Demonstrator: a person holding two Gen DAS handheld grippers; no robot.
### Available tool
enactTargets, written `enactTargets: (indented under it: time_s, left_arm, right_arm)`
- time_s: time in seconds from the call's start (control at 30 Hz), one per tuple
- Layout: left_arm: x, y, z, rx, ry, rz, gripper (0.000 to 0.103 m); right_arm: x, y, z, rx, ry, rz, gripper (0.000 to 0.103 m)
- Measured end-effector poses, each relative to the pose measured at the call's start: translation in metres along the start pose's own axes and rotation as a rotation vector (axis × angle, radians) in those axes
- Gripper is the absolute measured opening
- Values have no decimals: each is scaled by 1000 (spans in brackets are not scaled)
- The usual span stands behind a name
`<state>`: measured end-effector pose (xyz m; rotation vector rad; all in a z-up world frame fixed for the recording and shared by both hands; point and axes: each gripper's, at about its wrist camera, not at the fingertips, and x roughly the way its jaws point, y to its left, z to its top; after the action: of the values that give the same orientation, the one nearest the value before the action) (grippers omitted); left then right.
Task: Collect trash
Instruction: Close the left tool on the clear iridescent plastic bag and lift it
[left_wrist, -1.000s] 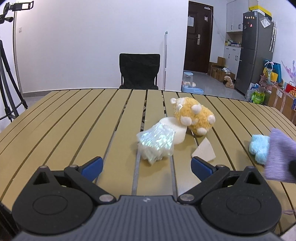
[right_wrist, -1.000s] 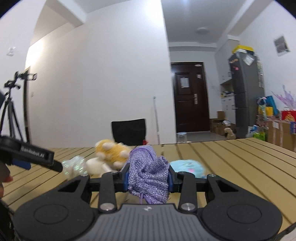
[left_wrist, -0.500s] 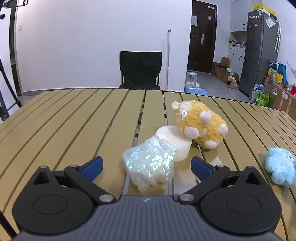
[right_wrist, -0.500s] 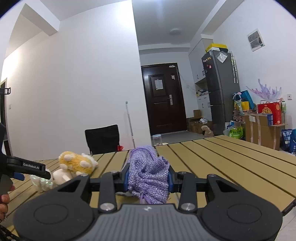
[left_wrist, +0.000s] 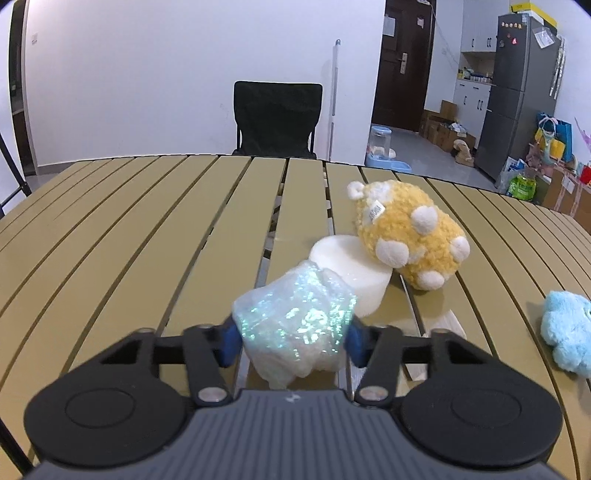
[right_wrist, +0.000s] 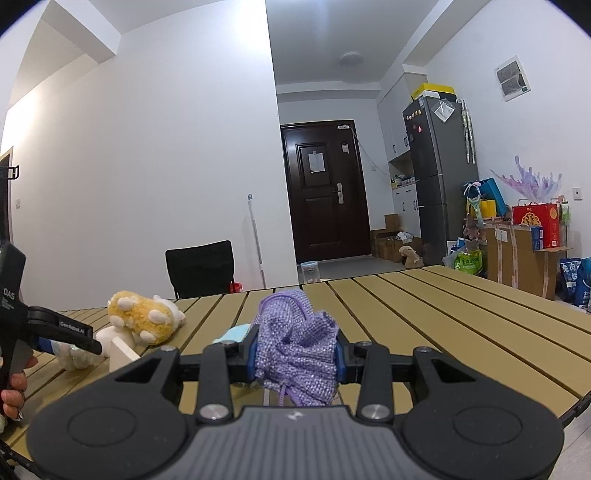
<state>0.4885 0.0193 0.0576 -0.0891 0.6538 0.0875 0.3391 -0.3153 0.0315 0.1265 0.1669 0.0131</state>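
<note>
Two grippers are in your hands, and both have something between their fingers. Working from largest down: the slatted tan table (left_wrist: 155, 236) fills most of both wrist views. Behind its far edge, at twelve o'clock in the left wrist view, stands a black chair (left_wrist: 277, 114).

On the table, the yellow plush toy (left_wrist: 406, 236) lies on its side at about one o'clock from your left gripper (left_wrist: 291, 341), its pale paws turned toward you. A white foam disc (left_wrist: 354, 266) touches the plush on its near left side. The blue plush toy (left_wrist: 569, 336) sits at three o'clock, near the right edge of the left wrist view and well apart from the yellow one. A pale flat scrap (left_wrist: 448, 325) lies on the slats between the disc and the blue toy, partly hidden by the gripper.

The purple knit pouch (right_wrist: 295, 350) is clamped in your right gripper (right_wrist: 295, 356), bunched up above the blue pads, a cord dangling beneath.

The crumpled iridescent wrapper (left_wrist: 295, 332), the trash here, rests on the table just in front of the foam disc, at six o'clock from it. Your left gripper's jaws are closing on it, and both blue pads already touch its sides.
</note>
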Motion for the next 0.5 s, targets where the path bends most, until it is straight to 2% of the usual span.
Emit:
enactTargets:
  time_s: [0.1,0.3,0.5]
  left_arm:
    - [-3,2,-2,-2,-9,-1,44]
    - [-17,6,-3,-14,-28,-3,43]
    - [-47,10,-2,-19,-77,-10,43]
  right_arm:
    - [-3,-1,1,1,-4,6,36]
    - [-10,-3,1,2,-15,26,36]
    - [-16,-4,2,11,-22,48,36]
